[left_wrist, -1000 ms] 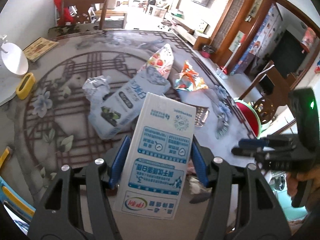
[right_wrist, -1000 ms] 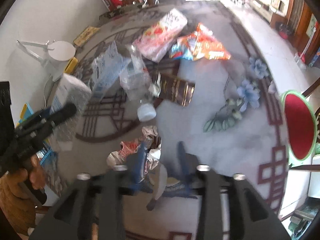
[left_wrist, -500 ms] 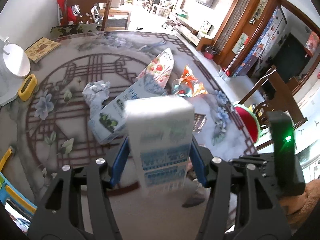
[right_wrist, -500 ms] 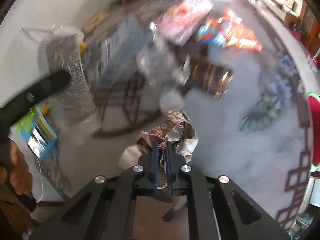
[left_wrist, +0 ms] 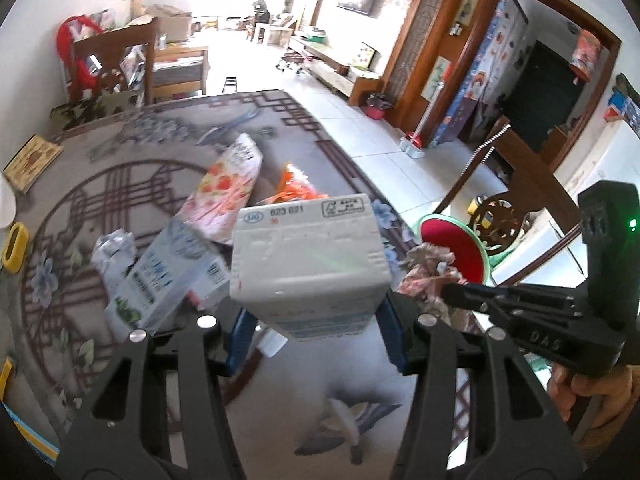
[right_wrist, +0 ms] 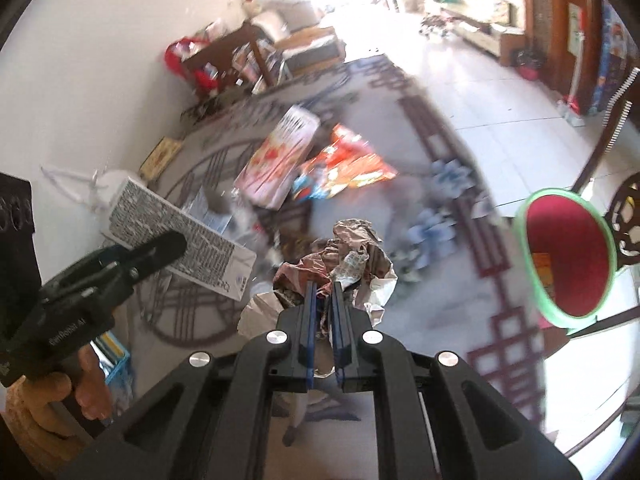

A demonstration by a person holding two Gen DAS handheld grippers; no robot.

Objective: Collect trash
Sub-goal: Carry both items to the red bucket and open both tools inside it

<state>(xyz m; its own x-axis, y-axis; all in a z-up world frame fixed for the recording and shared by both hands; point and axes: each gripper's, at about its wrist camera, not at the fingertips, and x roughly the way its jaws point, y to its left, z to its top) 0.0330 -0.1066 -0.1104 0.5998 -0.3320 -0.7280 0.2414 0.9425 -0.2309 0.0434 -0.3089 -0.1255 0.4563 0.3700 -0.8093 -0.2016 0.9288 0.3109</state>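
Sunlit tiled floor and dark wooden furniture surround a round table [left_wrist: 80, 184] covered with a grey cloth printed with brown lattice and blue flowers. Above the table's near edge, the left gripper [left_wrist: 316, 332] clamps a white milk carton [left_wrist: 308, 264] between its blue pads, the carton's end turned toward the camera and showing printed codes. In the right wrist view the same carton [right_wrist: 180, 236] appears side-on, held up at the left with its fine print visible. The right gripper [right_wrist: 324, 300] is pinched nearly closed on a crumpled wrapper [right_wrist: 344, 264], brown and white, lifted clear of the cloth; it also shows in the left wrist view [left_wrist: 428, 276], just beside the carton. More trash lies toward the middle of the table: a pink strawberry-print carton [right_wrist: 280, 160], an orange snack bag [right_wrist: 344, 164] touching it, and a pale blue carton [left_wrist: 168, 276] lying flat beside a crumpled silver bag [left_wrist: 112, 252]. Past the table's right edge stands a red bin with a green rim [right_wrist: 568, 252], next to a carved wooden chair [left_wrist: 500, 224]. A yellow object [left_wrist: 14, 240] sits at the table's left edge.
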